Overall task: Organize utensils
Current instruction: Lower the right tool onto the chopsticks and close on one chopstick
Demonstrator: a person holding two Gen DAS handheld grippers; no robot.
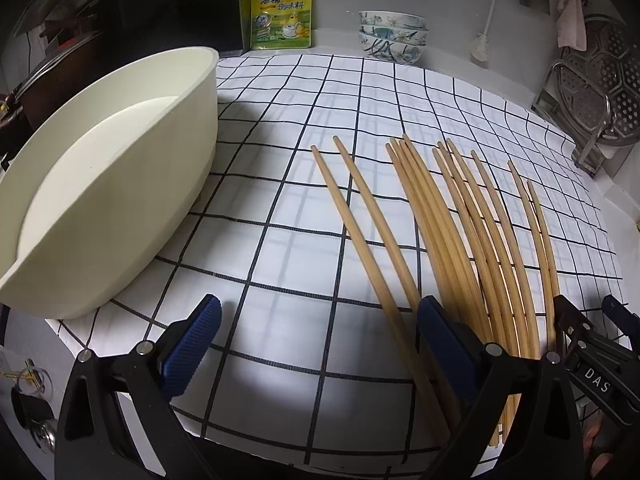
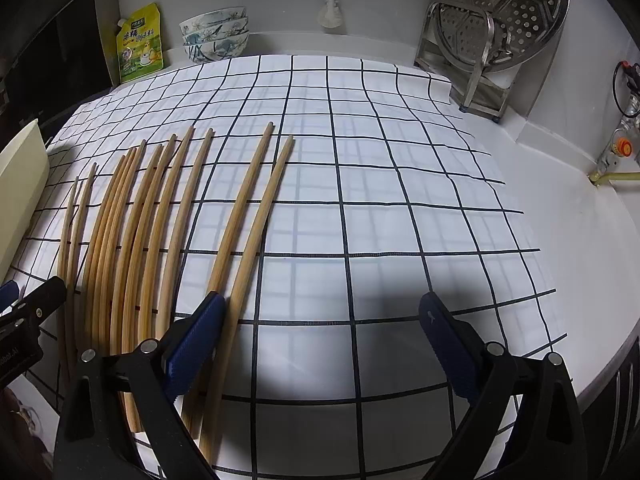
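Observation:
Several bamboo chopsticks lie side by side on a white cloth with a black grid. They also show in the right wrist view. A cream oval container stands at the left, empty; its edge shows in the right wrist view. My left gripper is open and empty, low over the cloth, its right finger over the leftmost chopsticks. My right gripper is open and empty, its left finger beside the rightmost pair of chopsticks.
A yellow seasoning pouch and stacked patterned bowls stand at the back wall. A metal rack with a perforated steamer plate stands at the back right. The cloth's near edge and the counter edge lie just under the grippers.

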